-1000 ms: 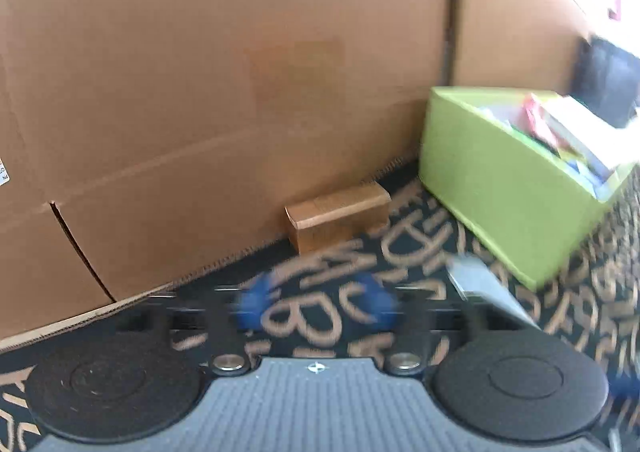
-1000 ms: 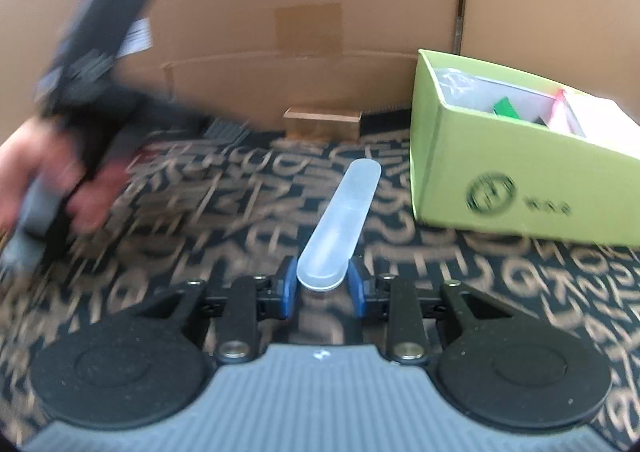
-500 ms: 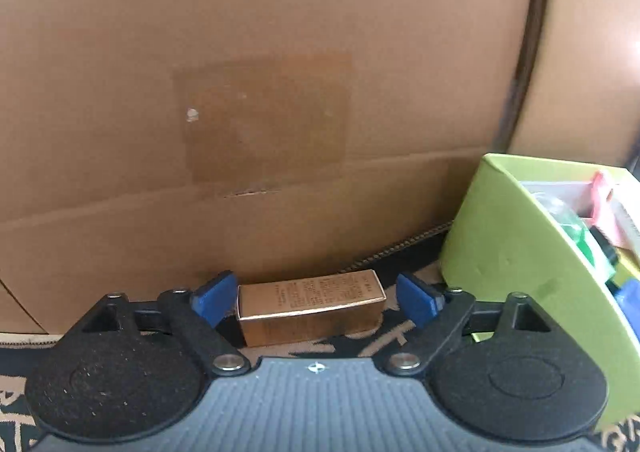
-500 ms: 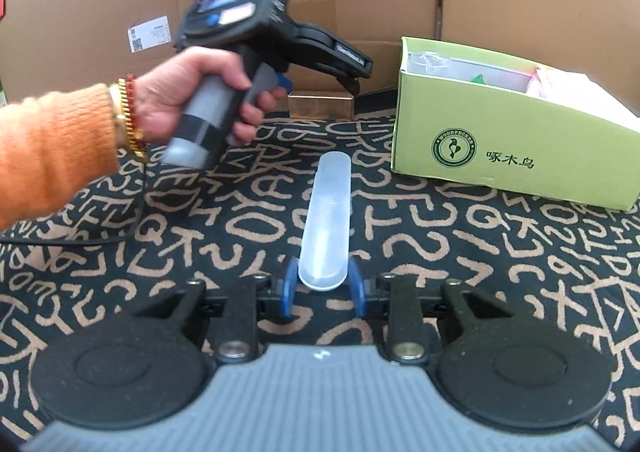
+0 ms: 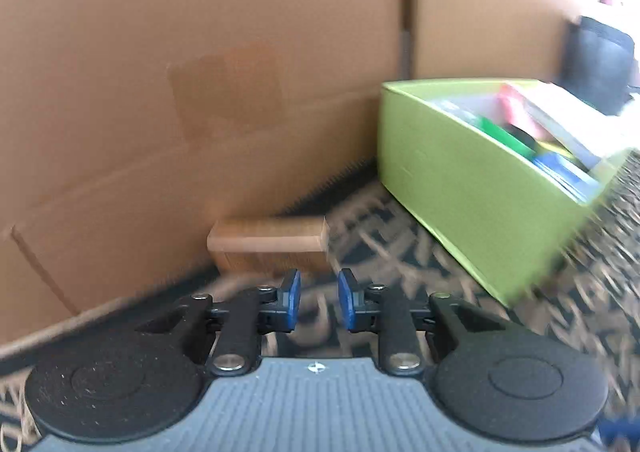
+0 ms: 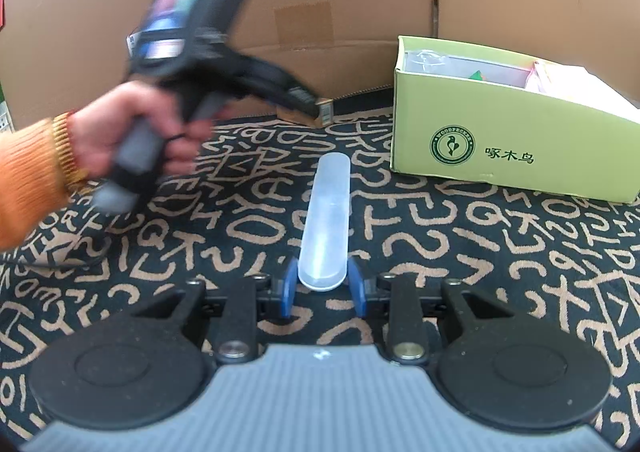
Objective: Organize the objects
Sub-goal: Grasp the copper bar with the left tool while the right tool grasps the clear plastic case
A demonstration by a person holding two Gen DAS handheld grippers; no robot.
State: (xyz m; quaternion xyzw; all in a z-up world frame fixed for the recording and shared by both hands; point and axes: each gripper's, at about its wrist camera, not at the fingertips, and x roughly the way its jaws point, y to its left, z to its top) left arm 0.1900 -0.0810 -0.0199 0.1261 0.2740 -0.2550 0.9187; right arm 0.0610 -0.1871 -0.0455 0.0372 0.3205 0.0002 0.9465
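The floor carpet [image 6: 460, 252] is black, patterned all over with tan letters. The open cardboard box [image 6: 516, 148] is lime green, with a dark green round emblem and dark green characters on its side. The flat cardboard sheets [image 5: 200, 52] behind are plain brown, one with a darker brown patch of tape. The small oblong carton [image 5: 269, 248] is golden brown. The long rounded plastic case [image 6: 327, 224] is frosted, milky white. The right tool [image 6: 322, 288] has blue pads on black arms, as does the left tool [image 5: 319, 304]. The sleeve [image 6: 24, 180] is orange.

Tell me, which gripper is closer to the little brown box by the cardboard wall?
Left. The left gripper sits just short of the brown box, jaws shut and empty. The right gripper is farther back, holding a frosted plastic case.
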